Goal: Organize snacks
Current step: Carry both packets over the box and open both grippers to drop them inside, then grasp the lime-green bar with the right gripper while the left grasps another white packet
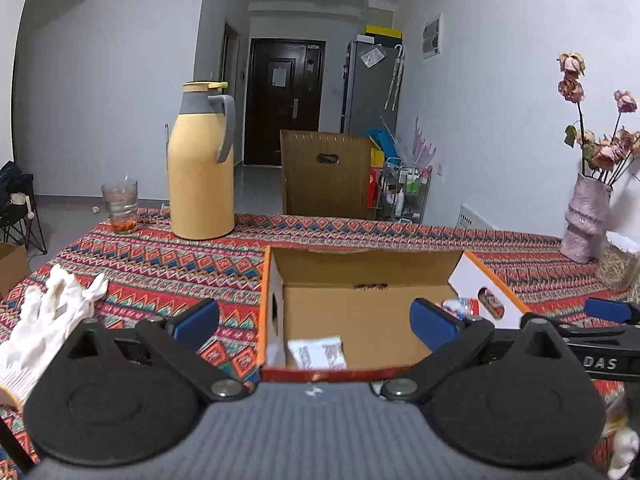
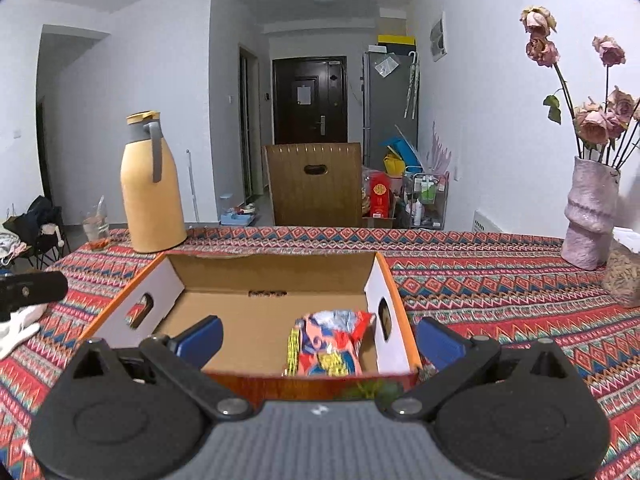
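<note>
A: Nearest the lens in the left wrist view, the left gripper [image 1: 316,322] is hovering at the near rim of the cardboard box [image 1: 360,308], its blue pads [image 1: 198,322] spread wide and holding nothing. What is lying inside?

B: A white printed packet [image 1: 318,354] is resting on the box floor toward the near left corner. In the right wrist view, the right gripper [image 2: 320,340] is likewise standing released and empty at the near wall, with a red and blue snack bag [image 2: 330,344] leaning in the right part of the box, close to the side wall with the handle cut-out.

A: Which step is being shown?

B: Judging from the scene, both snacks are sitting in the box and both tools are pausing between placements. Something green [image 2: 372,390] is showing just outside the near wall, under the right gripper; whether it is a snack cannot be told.

A: And the next move?

B: It is probably calling for a fresh item to be found. The patterned tablecloth [image 2: 500,280] is carrying only a thermos [image 1: 202,164], a glass [image 1: 120,208], a vase [image 2: 590,216] and a white glove [image 1: 48,324], so either gripper would be needing to turn toward whatever lies out of view.
</note>
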`<action>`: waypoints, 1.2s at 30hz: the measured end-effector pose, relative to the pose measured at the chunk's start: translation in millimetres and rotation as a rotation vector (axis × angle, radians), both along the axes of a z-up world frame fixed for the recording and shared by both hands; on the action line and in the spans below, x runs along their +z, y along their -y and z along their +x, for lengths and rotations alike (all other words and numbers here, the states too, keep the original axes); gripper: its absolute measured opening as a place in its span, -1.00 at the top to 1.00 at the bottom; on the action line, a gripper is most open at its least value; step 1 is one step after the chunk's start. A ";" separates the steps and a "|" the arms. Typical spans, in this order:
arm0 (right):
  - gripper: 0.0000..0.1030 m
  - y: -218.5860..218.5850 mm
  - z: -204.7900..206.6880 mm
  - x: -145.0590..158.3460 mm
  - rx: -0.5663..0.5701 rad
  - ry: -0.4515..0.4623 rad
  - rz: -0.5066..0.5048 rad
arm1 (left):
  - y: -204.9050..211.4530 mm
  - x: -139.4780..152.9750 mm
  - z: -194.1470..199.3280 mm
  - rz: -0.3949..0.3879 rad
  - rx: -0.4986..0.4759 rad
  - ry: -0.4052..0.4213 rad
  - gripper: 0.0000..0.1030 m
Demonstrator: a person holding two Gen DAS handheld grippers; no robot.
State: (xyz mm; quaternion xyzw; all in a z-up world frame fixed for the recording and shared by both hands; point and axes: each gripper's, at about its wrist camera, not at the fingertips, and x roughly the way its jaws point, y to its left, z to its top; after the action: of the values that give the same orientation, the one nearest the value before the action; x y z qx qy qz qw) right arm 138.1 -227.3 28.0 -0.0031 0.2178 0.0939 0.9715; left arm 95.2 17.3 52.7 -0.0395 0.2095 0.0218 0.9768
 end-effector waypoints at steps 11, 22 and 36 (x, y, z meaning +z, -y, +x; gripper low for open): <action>-1.00 6.3 -61.3 -29.6 0.010 -0.035 -0.029 | -16.8 -29.6 -45.0 0.014 0.008 -0.054 -1.00; -1.00 17.1 -97.1 -57.3 -0.010 -0.091 -0.010 | -32.8 -58.6 -66.1 -0.054 0.034 -0.106 -1.00; -0.35 -1.7 -62.7 -62.3 0.035 -0.168 -0.020 | -35.1 -61.3 -68.9 -0.065 0.039 -0.114 -1.00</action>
State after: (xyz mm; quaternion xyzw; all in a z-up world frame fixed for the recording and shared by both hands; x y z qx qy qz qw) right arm 75.4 -225.6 -34.3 -0.0090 0.2994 0.1084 0.9479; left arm 26.3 52.4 -8.6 -0.0737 0.2647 0.0361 0.9608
